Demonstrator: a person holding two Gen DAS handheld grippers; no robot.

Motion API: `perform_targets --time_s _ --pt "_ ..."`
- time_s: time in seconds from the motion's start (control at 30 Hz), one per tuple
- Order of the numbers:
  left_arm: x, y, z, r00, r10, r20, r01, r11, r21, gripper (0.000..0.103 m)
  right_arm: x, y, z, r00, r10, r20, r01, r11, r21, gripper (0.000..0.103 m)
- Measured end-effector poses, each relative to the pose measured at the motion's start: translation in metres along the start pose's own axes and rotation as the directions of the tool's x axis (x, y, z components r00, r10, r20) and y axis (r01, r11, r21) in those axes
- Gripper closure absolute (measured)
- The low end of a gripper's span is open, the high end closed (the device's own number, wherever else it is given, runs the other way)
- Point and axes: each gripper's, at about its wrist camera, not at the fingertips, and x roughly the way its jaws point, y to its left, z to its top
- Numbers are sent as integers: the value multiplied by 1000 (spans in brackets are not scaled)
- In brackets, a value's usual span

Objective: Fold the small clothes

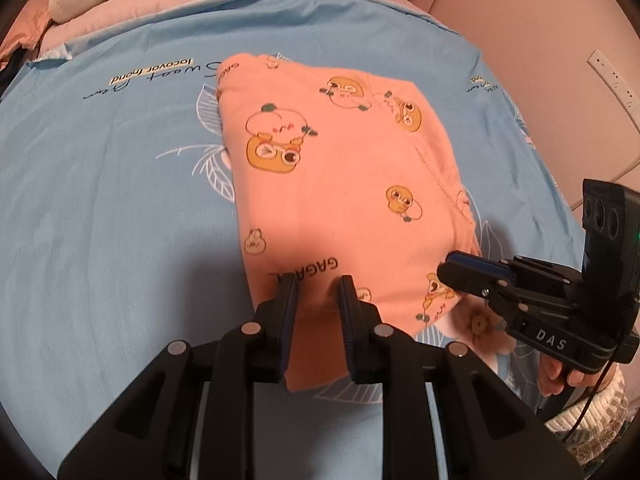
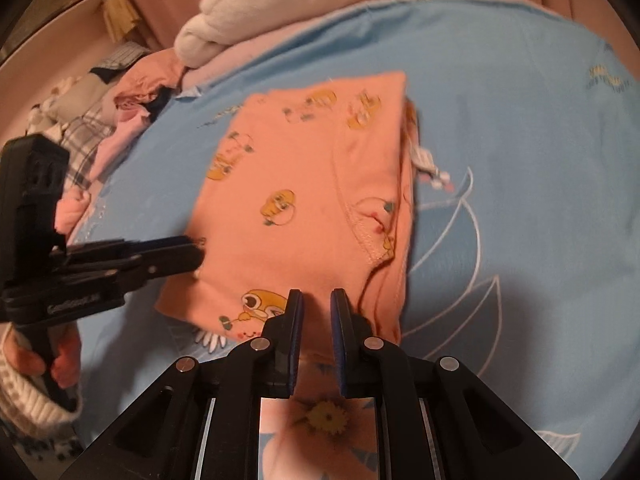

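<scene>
Orange garment (image 1: 332,184) with cartoon duck prints lies folded into a rough rectangle on a blue bedsheet (image 1: 100,200); sheet has white leaf outlines, a pink flower and some script lettering. "GAGA" text is printed near the garment's near edge.

Left tongs (image 1: 318,284) sit at the near edge of the garment, pointing steeply down. A flap of the orange fabric runs between the two fingers; the gap is narrow, with fabric filling it, so it looks pinched. In the right wrist view the left tongs (image 2: 192,252) come in from the left side, tips touching the garment's left edge, and a hand (image 2: 44,356) in a white knit cuff grips the handle.

Right tongs (image 2: 316,298) are nearly closed, with only a thin gap. Tips are at the near edge of the garment (image 2: 304,184), beside a stitched seam. Cannot tell for sure from this view whether fabric is clamped between them. In the left wrist view the right tongs (image 1: 456,266) lie flat with tips at the garment's right near corner, fingers close together, on or against the cloth.

White plush item (image 2: 288,8) and a pile of mixed clothes (image 2: 100,120) sit at the far left of the bed, well apart from the garment. Pink wall (image 1: 520,40) behind.
</scene>
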Motion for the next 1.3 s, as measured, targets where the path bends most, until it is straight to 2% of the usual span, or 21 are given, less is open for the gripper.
perform_targets --time_s 0.17,0.33,0.43,0.5,0.7,0.87,1.3 --pt "-1 -3 -6 1000 19 -13 -19 1000 -4 83 -6 5 2 1000 -8 -5 9 1000 13 91" --pt "0 -7 -11 999 35 -16 -35 999 -1 83 -24 13 8 998 28 59 -29 1000 5 90" --pt "0 -7 -11 999 35 -18 -35 999 -3 82 -7 5 7 999 -41 11 40 999 35 90" --pt "1 -7 -11 999 35 -19 -35 999 -1 82 1 -3 2 1000 -18 -3 18 998 66 90" --pt "2 -5 -13 1000 29 -11 -29 1000 -5 82 -2 -9 -5 999 29 27 -32 994 103 90" --pt "1 -4 -16 1000 23 -4 -23 1000 -1 81 -4 -5 -10 999 20 34 -23 995 95 90" --pt "2 -2 -18 1000 10 8 -10 1000 3 80 -7 -15 -14 997 58 59 -65 991 116 90"
